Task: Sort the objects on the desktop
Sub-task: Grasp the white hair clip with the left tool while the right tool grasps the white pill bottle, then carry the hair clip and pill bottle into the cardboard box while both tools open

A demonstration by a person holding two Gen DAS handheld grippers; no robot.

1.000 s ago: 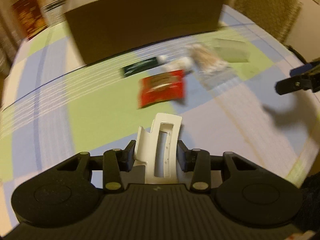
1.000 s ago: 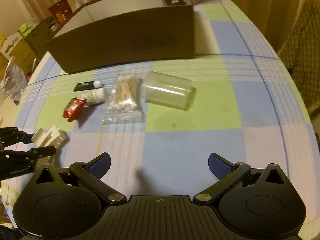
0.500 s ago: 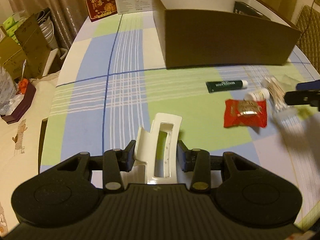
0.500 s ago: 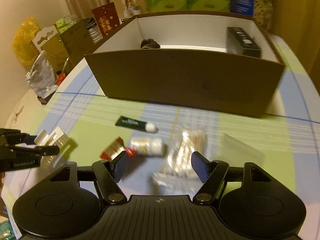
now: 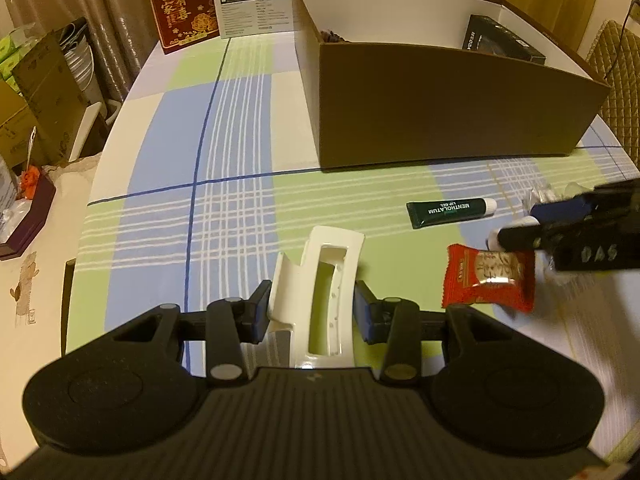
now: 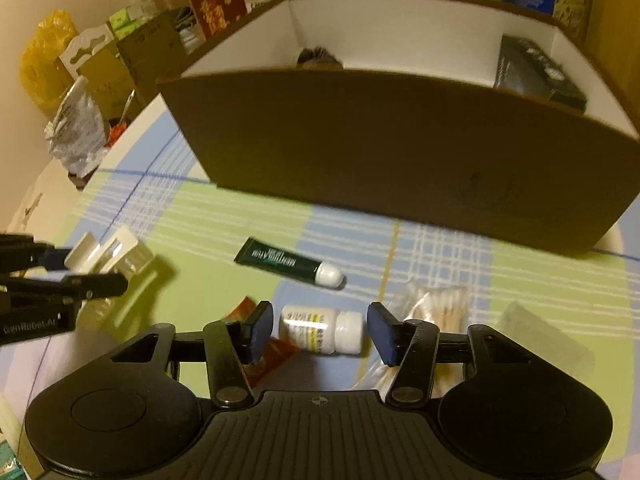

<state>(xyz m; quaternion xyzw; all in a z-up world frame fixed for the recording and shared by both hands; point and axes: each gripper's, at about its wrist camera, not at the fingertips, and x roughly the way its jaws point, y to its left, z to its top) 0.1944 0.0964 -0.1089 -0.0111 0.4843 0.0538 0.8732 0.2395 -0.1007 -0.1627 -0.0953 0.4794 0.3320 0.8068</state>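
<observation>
Leftmost, left gripper (image 5: pixel 311 312) — jaws clamped on white plastic holder (image 5: pixel 320 292), held above checked tabletop (image 5: pixel 240 216). Right of it red snack packet (image 5: pixel 490 282), green tube (image 6: pixel 288 262). Right gripper (image 6: pixel 319 334) — jaws closing around white pill bottle (image 6: pixel 322 330), pads not yet touching. Brown box (image 6: pixel 400 152) far side.

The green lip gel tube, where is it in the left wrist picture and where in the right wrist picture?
Left wrist: green lip gel tube lies right of centre on the tablecloth, cap pointing right.
Right wrist: it lies at centre, beyond the right gripper, whose jaws are closing.
Shared landmark: the brown box behind it.
</observation>
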